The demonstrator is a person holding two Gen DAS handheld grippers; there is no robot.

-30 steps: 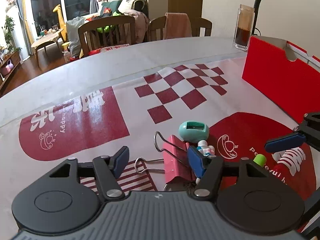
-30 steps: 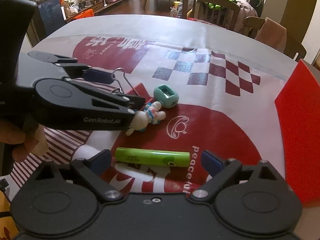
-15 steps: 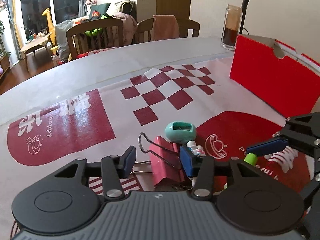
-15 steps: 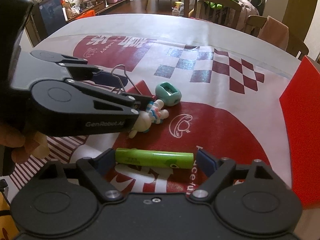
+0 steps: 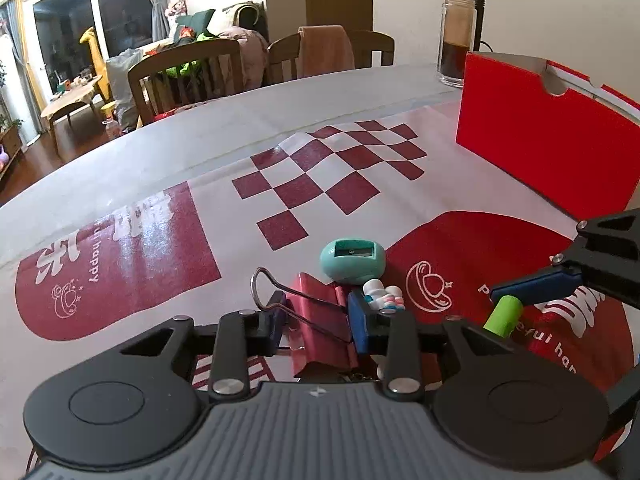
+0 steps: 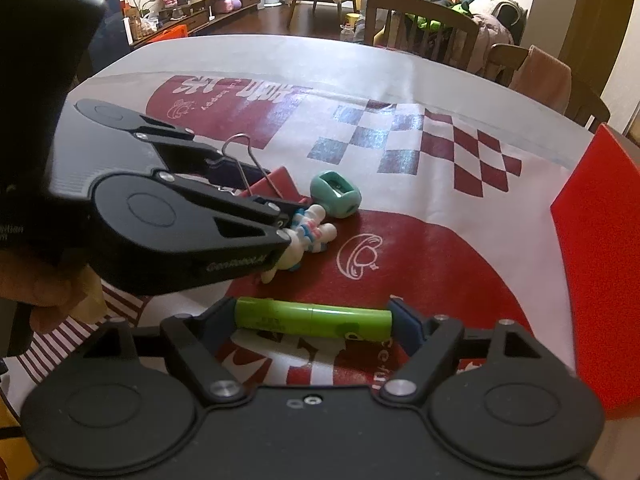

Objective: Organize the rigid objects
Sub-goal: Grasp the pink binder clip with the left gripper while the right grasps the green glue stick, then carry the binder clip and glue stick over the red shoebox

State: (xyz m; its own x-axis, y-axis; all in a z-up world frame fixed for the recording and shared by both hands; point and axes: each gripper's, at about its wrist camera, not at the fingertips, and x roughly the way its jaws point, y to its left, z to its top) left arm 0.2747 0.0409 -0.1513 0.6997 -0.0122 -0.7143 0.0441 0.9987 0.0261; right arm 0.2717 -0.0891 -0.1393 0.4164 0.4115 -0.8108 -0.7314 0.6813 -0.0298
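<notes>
I had both grippers low over the bench [image 5: 120, 184], and I took the teal pencil sharpener [image 5: 353, 260] as my landmark. The left gripper [image 5: 316, 326] sat just on my side of the sharpener, its jaws closing around the pink binder clip [image 5: 320, 320]; the blue pads [image 5: 359, 322] looked to be at the clip's sides, though I could not tell whether they already pressed on it. One wire handle of the clip stood up and away toward the sharpener's left. The small white astronaut figure [image 6: 304, 240] lay touching the near side of the sharpener, partly under the left gripper's right finger.

The right gripper [image 6: 312, 320] was nearer to me than the sharpener and a little to its right, with the figure between them. Its jaws were closing lengthwise on the green tube [image 6: 312, 318], which lay across the red patch of the printed cloth; each blue pad seemed to meet one end of the tube.

The red box [image 5: 540, 136] stood well apart from the sharpener, off to the far right. Beyond that box stood a glass jar [image 5: 456, 52] with dark liquid. A hand [image 6: 52, 292] held the left gripper's handle.
</notes>
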